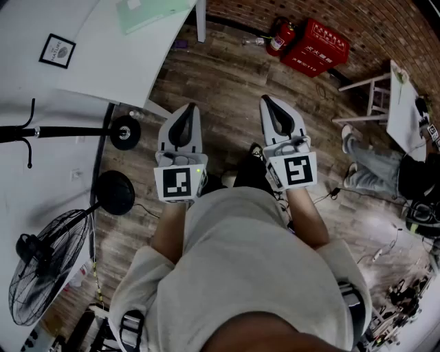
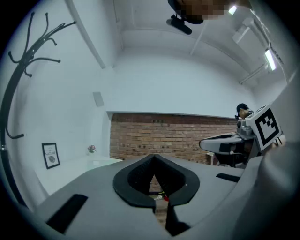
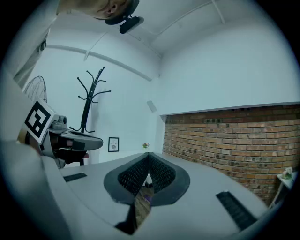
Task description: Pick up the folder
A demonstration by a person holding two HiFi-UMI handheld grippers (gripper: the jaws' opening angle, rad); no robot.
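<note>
Brick wall (image 1: 385,20), plank floor (image 1: 227,75), white desk (image 1: 103,65) in corner.

Head view: pale green folder (image 1: 148,12) flat on desk. Looks thin, light, probably bendy and slick, so I'd pinch near edge. Far side cut off by frame. Left gripper (image 1: 185,113) and right gripper (image 1: 271,106) well short of it.

Left gripper view: fingers (image 2: 138,180) clenched, nothing between. Folder hard to spot.

Right gripper view: clamped empty too.

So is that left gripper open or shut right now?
Shut. In the left gripper view, the left gripper shows its jaws meeting at the tips, with nothing held between them.
</note>
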